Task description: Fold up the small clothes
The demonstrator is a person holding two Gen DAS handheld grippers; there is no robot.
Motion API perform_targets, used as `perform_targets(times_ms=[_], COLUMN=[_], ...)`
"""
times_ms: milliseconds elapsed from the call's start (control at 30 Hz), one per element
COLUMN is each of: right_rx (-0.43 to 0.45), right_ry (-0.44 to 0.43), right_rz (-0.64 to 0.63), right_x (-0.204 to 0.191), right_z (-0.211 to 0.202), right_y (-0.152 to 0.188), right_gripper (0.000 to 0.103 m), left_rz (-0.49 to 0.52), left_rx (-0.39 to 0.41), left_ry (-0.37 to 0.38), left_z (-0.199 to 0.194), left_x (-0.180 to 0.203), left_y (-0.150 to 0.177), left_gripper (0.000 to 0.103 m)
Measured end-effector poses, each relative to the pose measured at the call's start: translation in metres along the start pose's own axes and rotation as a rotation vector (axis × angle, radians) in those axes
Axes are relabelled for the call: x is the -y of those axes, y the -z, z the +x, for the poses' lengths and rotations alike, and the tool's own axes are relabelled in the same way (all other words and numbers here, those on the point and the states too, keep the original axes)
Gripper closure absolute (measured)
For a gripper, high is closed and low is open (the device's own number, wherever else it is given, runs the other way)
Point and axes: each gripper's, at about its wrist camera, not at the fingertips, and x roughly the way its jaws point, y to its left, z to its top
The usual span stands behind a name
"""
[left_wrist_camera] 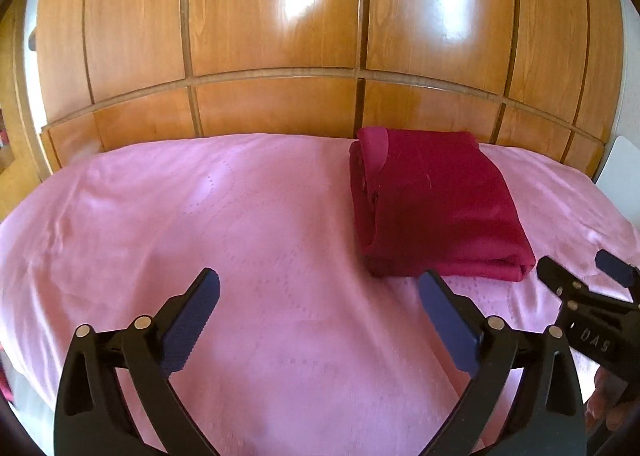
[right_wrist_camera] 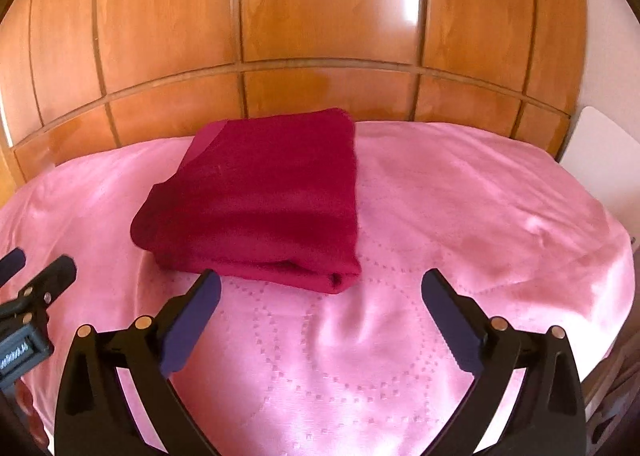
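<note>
Currently the folded dark-red garment (left_wrist_camera: 436,211) lies flat on the pink bedspread (left_wrist_camera: 200,215), toward the far edge near the wooden panelled wall (left_wrist_camera: 276,15). Left gripper (left_wrist_camera: 320,296) and right gripper (right_wrist_camera: 320,296) both spread wide, nothing between them, just short of the garment's near edge.

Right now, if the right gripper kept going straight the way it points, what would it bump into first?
Probably the pink bedspread. The open right gripper points down at bare sheet just beside the folded red garment; its near right corner lies close, so depth leaves some doubt.
</note>
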Motion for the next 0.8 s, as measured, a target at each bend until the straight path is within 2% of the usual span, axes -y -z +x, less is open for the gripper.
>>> perform_targets(times_ms=[400,800], right_rx=[0.082,0.136], right_ry=[0.047,0.055], right_rz=[0.010,0.012], right_x=[0.001,-0.008], right_z=[-0.032,-0.055], right_y=[-0.008,-0.007], right_gripper=[0.003,0.003], left_rz=[-0.004,-0.016], left_rx=[0.061,0.145], left_ry=[-0.009,-0.018], left_z=[-0.027,-0.057], left_x=[0.000,-0.005], left_y=[-0.007,-0.012], left_gripper=[0.004,0.004])
